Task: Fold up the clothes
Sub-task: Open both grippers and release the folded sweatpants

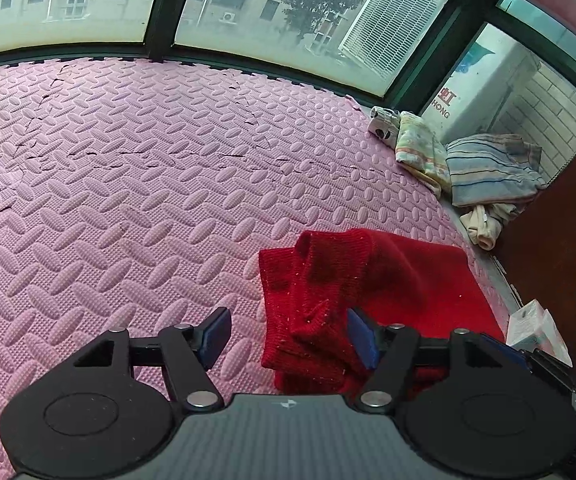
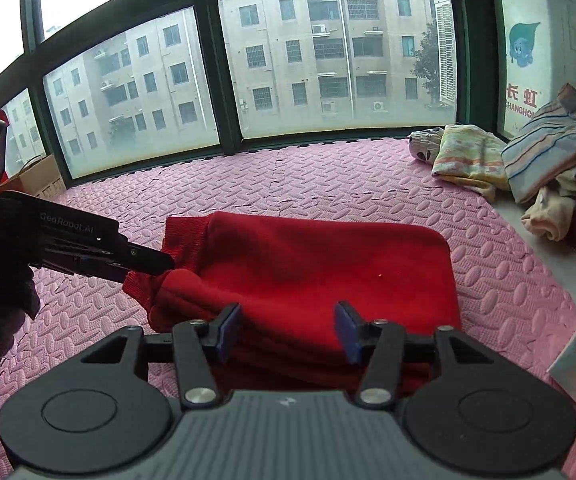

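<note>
Red sweater [image 2: 320, 268] folded, lying crosswise on pink mat [image 2: 328, 168]
Right gripper [image 2: 288, 332] spread wide, empty, above near edge; left gripper [image 1: 288, 336] agape, empty, at ribbed end

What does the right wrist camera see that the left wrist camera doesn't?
Only the right wrist view shows the left gripper from the side, its tip at the sweater's rolled edge, and a cardboard box by the window.

Only the left wrist view shows the left gripper's own blue pads spread wide, one over bare mat.

Both show the red sweater folded on the pink foam mat, the pile of striped and patterned cloths in the far corner, and the window.
</note>
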A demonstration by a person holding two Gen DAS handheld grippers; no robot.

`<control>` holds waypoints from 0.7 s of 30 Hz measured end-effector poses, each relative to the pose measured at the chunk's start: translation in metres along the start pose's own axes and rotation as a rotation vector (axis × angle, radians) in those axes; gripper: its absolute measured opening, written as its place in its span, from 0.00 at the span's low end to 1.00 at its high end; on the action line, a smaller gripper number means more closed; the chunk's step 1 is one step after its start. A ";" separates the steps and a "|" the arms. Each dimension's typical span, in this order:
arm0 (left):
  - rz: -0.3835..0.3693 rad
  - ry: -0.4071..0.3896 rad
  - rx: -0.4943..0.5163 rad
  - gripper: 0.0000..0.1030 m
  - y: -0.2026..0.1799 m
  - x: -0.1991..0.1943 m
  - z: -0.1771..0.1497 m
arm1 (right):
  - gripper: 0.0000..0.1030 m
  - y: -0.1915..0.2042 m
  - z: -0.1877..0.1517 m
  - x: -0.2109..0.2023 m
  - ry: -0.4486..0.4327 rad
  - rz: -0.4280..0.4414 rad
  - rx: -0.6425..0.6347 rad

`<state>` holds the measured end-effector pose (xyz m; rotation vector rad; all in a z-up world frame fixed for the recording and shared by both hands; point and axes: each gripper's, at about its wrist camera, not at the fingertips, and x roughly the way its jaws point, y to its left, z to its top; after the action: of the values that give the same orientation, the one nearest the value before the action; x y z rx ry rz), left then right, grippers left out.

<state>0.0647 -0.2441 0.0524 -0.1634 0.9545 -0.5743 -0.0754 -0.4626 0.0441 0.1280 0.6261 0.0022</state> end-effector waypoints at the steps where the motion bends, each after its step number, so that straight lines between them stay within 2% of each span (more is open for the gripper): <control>1: 0.003 0.000 0.002 0.66 0.000 0.000 0.000 | 0.51 0.001 -0.002 -0.001 -0.007 -0.007 -0.004; 7: 0.020 -0.003 0.012 0.67 -0.003 -0.002 -0.003 | 0.53 0.007 -0.007 -0.011 -0.068 -0.024 -0.035; 10: 0.028 -0.005 0.016 0.67 -0.004 -0.003 -0.004 | 0.55 0.000 -0.003 -0.020 -0.104 -0.052 -0.008; 11: 0.031 -0.005 0.018 0.67 -0.004 -0.003 -0.004 | 0.59 -0.003 -0.002 -0.021 -0.108 -0.071 -0.001; 15: 0.039 -0.006 0.022 0.67 -0.007 -0.005 -0.008 | 0.62 -0.008 -0.011 -0.010 -0.078 -0.088 -0.009; 19: 0.049 -0.011 0.038 0.73 -0.011 -0.012 -0.011 | 0.79 -0.006 -0.013 -0.009 -0.079 -0.075 -0.014; 21: 0.046 -0.013 0.046 0.76 -0.012 -0.016 -0.012 | 0.82 -0.003 -0.011 -0.012 -0.092 -0.065 -0.014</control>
<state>0.0428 -0.2446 0.0616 -0.1037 0.9296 -0.5514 -0.0912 -0.4647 0.0420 0.0934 0.5377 -0.0619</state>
